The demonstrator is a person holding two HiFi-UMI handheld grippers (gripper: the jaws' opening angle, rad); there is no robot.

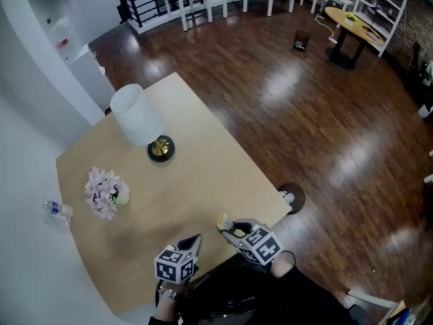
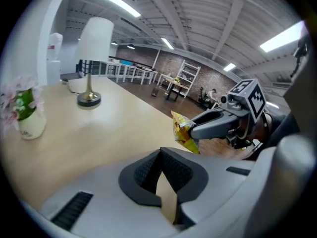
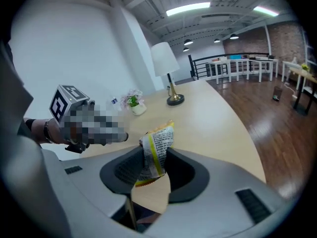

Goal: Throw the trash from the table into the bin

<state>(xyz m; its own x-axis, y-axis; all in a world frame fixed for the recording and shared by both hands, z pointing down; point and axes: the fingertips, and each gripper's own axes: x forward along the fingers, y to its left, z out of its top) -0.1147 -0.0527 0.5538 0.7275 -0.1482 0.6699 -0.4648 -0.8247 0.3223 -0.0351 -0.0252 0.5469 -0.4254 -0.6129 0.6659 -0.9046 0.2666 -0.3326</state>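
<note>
Right claw: my right claw [image 1: 226, 225] was clamped on a crinkled yellow-and-white foil snack packet [image 3: 156, 145]. The pads pinched its lower half and the top stood free above them.
Left claw: my left claw [image 2: 159, 155] had its jaws together at the tips, with nothing between them.
Packet's place: off the pale wooden table [image 1: 203, 154], held in the air over its near corner, close to me.
Bin: not surely found. A dark round thing [image 1: 292, 196] lay on the floor just beside the table's right edge, and I judged it might be the bin.
Risk, slip: the foil was thin and slick and gripped at one end only. A quick swing could have let it slide out short of the bin.
Risk, miss: so light a packet would flutter if let go high, and would likely land on the dark plank floor [image 1: 304, 114].
Risk, leftover: a small clear plastic bottle [image 1: 57, 210] sat by the table's left edge; I could not tell whether it stood on the table. It might be forgotten trash.
Risk, knock: a reach across for it would pass the pink flowers in a small white vase [image 1: 103, 191] and the white-shaded lamp with a brass foot [image 1: 139, 117]. A claw could tip either.
</note>
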